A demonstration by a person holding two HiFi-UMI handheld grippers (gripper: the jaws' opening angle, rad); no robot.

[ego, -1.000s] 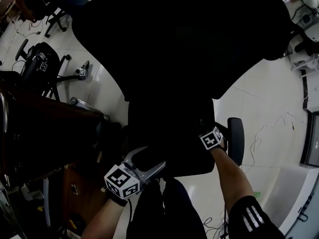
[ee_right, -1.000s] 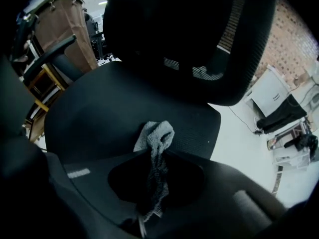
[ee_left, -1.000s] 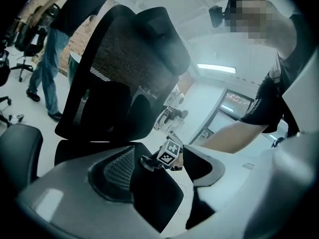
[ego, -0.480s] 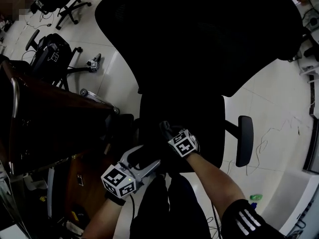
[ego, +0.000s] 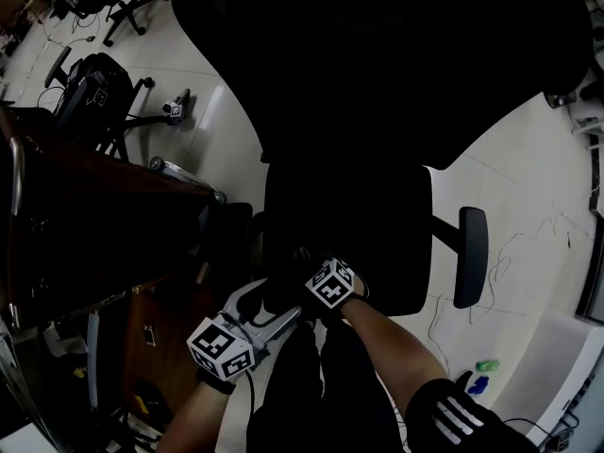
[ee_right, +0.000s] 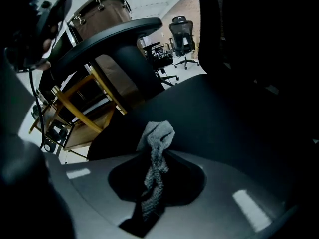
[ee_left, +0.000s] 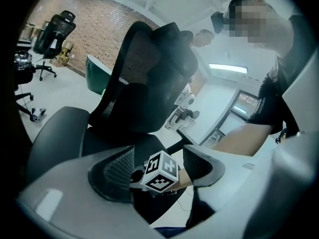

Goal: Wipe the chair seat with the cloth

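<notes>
Right gripper view: right claw [ee_right: 157, 159] clamps cloth [ee_right: 158, 133] at edge of seat [ee_right: 224, 126].

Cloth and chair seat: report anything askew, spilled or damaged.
Nothing looks spilled or damaged. The cloth is bunched into a twisted strand in the shut right gripper, not spread flat against the chair seat. The left gripper is open and empty.

My right gripper [ego: 316, 276] has left the right side of the chair seat [ego: 377, 215], where a second ago it sat close to the right armrest [ego: 470, 256]. It has swept left across the seat's near part and is now at the near left corner, just beside my left gripper [ego: 272, 308], with the cloth [ee_right: 157, 138] pinched in its jaws.
</notes>
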